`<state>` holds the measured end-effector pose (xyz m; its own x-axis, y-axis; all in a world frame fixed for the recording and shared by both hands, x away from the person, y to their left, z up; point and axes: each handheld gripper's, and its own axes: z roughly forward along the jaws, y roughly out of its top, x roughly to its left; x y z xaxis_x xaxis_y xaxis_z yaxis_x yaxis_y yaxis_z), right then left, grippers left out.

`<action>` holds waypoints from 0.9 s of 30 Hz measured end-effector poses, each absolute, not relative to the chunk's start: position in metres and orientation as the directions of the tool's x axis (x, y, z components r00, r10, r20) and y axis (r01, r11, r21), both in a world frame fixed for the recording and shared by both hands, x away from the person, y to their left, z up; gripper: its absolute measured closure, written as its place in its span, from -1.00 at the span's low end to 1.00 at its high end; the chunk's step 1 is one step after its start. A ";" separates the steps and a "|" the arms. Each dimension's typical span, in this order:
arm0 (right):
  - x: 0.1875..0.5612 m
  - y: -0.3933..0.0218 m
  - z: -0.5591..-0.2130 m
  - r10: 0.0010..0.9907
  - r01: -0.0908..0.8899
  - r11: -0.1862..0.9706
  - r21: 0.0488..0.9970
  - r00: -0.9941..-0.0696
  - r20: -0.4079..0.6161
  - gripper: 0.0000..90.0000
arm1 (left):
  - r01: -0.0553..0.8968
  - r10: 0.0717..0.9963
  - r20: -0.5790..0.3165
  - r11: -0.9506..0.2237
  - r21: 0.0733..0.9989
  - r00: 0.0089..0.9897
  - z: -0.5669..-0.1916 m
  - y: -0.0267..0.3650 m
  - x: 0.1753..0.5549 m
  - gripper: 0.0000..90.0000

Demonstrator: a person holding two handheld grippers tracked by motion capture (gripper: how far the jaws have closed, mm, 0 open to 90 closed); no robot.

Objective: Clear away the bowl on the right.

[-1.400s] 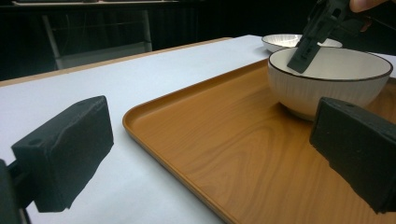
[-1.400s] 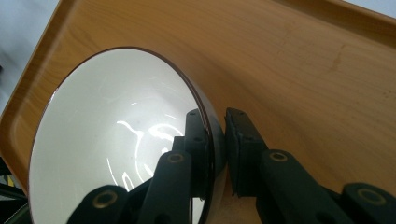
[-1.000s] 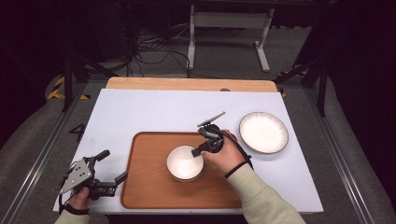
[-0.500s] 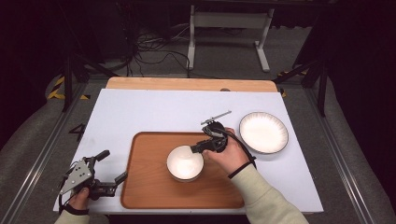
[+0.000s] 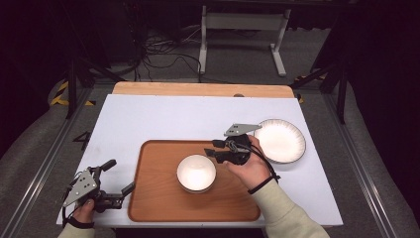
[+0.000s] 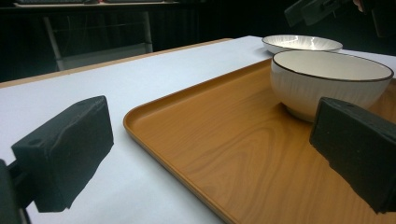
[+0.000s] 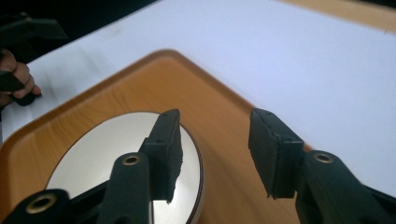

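A white bowl (image 5: 196, 172) stands in the middle of a wooden tray (image 5: 158, 208). My right gripper (image 5: 212, 148) hovers just right of the bowl's rim; its jaws have just been opening and hold nothing. In the right gripper view the right gripper (image 7: 215, 135) is open over the tray (image 7: 140, 88), with the bowl (image 7: 102, 154) under one jaw. My left gripper (image 5: 121, 174) rests open at the tray's near left corner. In the left gripper view the left gripper (image 6: 210, 135) straddles the tray's edge (image 6: 154, 135), the bowl (image 6: 327, 79) beyond it.
A white plate (image 5: 279, 140) lies on the white tabletop (image 5: 163, 119) right of the tray, close behind my right hand; it shows behind the bowl as the plate (image 6: 301, 43). A wooden strip (image 5: 198, 89) runs along the far edge.
The right gripper has let go of the bowl's rim, opened its jaws and drawn back to the right and slightly up. The bowl stays on the tray. The left gripper has kept still.
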<state>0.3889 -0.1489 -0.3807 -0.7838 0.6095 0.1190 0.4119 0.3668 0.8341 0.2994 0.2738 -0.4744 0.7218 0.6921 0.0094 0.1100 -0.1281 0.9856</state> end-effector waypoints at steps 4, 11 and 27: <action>0.384 -0.154 -0.380 0.593 0.342 0.344 0.874 -0.801 0.080 0.10 | 0.112 0.691 0.010 -0.131 0.985 0.723 -0.474 0.274 0.300 -0.99; 0.378 -0.164 -0.378 0.575 0.248 0.308 0.919 -0.817 0.028 -0.10 | 0.121 0.692 0.000 -0.127 0.984 0.722 -0.474 0.273 0.300 -0.99; 0.362 -0.190 -0.376 0.534 0.066 0.206 0.976 -0.844 -0.055 -0.45 | 0.124 0.690 -0.001 -0.129 0.984 0.724 -0.474 0.273 0.300 -0.99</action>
